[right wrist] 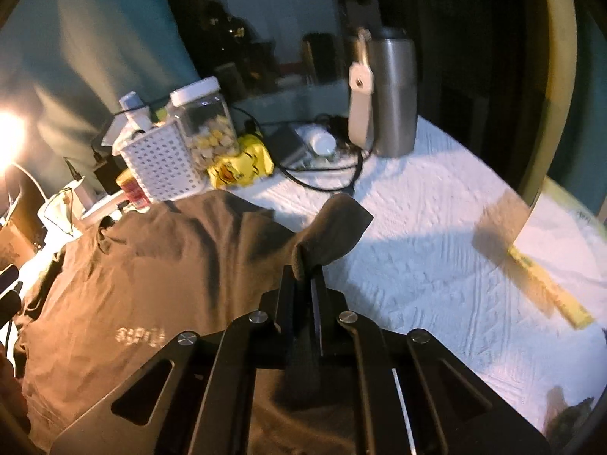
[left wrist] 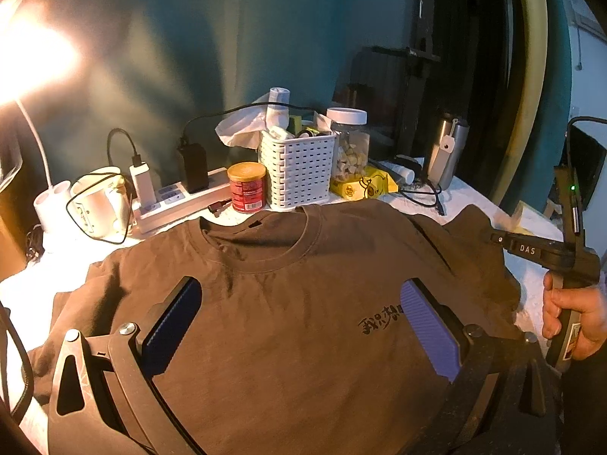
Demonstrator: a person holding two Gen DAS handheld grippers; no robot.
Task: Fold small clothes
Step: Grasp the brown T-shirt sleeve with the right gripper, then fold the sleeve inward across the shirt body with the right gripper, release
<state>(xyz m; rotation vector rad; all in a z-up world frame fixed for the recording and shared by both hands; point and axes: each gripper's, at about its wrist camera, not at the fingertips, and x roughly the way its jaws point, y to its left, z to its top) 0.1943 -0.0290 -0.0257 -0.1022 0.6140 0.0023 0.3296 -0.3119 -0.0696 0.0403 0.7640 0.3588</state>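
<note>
**Item: brown T-shirt (left wrist: 288,322), fold in progress.**

Location: lay front-up on the white quilted table cover (right wrist: 436,227), neck opening toward the clutter at the back edge, small black print on the chest. Body mostly flat; some wrinkles below the collar.

Right gripper (right wrist: 307,280): jaws stood nearly together, pinching the right sleeve (right wrist: 334,227), which was bunched and rose out of the pads in a peak. The person's hand (left wrist: 573,318) gripped the handle at the shirt's edge.

Left gripper (left wrist: 299,322): jaws stood wide apart over the chest, nothing between the blue ribbed pads (left wrist: 428,326); whether it touched the cloth could not be told.

Step judged in hand: carrying the right sleeve inward across the body for the first side fold.

Handling notes:
- Grip appeared to take the sleeve only; a lift just clear of the cover should let the fold line form along the shoulder rather than drag the whole shirt.
- Travel should run straight across toward the chest print, parallel to the hem, so that the edge lands square.
- The wide left gripper could press the chest to anchor the body.
- Soft knit would likely slump; smoothing after release seemed advisable.

Hazards nearby: white slotted basket (left wrist: 299,167), red tin (left wrist: 247,187), power strip (left wrist: 178,201), black cable (right wrist: 322,182), steel flask (right wrist: 392,91), all just beyond the collar.
</note>
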